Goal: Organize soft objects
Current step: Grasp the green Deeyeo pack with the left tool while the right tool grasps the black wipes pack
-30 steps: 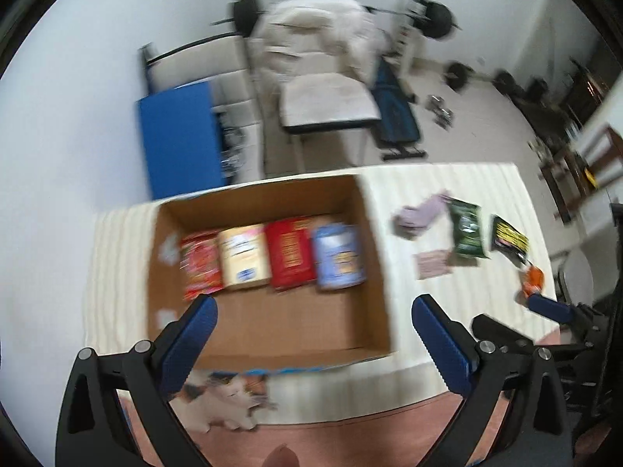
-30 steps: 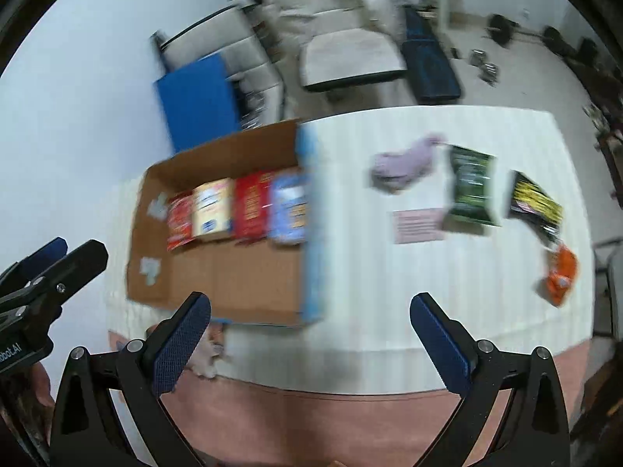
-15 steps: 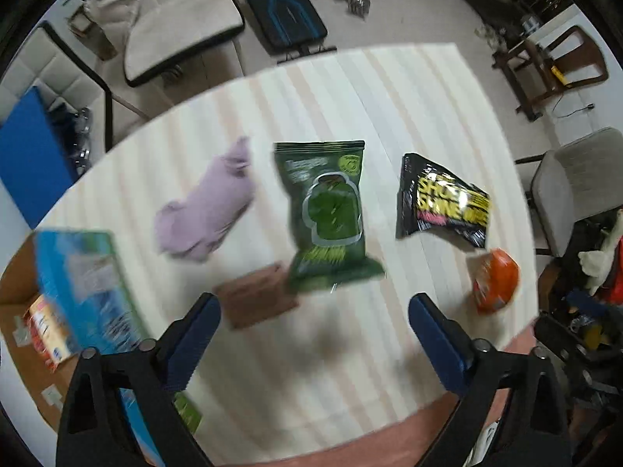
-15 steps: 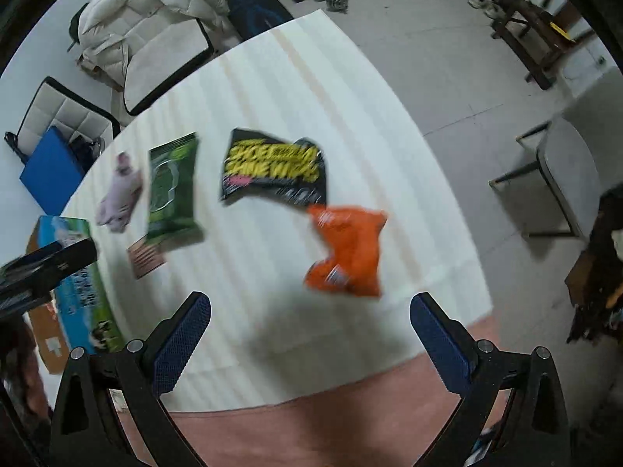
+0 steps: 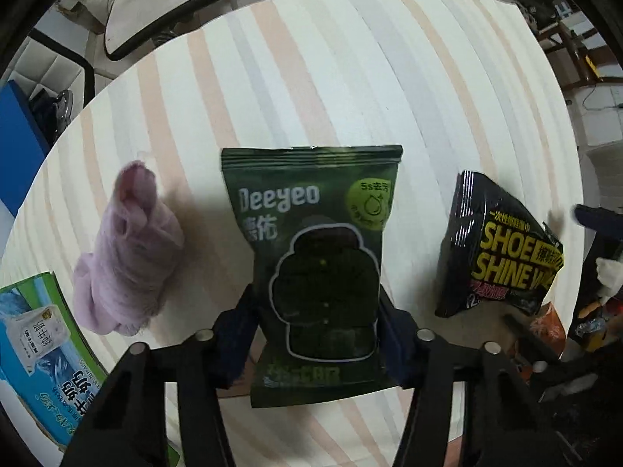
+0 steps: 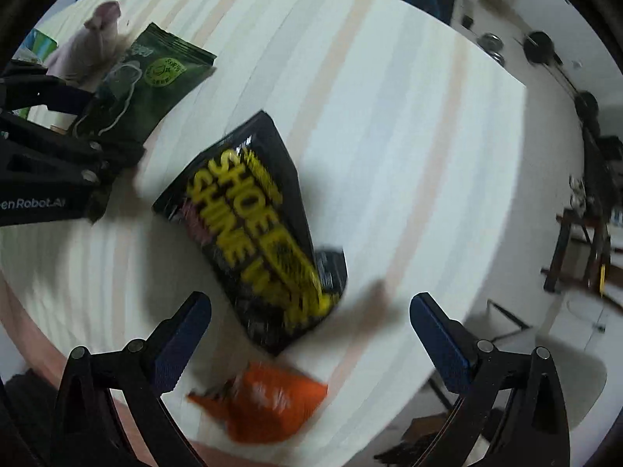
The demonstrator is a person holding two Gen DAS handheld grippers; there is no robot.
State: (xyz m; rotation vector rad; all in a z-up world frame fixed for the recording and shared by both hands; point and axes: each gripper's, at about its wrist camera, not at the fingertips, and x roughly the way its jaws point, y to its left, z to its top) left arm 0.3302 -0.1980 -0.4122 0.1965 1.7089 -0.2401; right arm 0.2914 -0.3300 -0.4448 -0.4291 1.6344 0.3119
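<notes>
While the striped worktop [image 5: 350, 58] is carrying the loose packs, the left gripper [image 5: 317, 334] is closing its jaws onto the green wipes pack [image 5: 315, 257], pads apparently touching its sides. Pick-up step; next likely calls for a lift toward the box, mostly cut off. The right gripper [image 6: 309, 325] is hanging with jaws wide apart above the blurred black shoe-shine pack [image 6: 253, 222].

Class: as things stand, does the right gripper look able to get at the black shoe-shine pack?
Probably yes: the right gripper is open above the black pack, with nothing covering it.
</notes>
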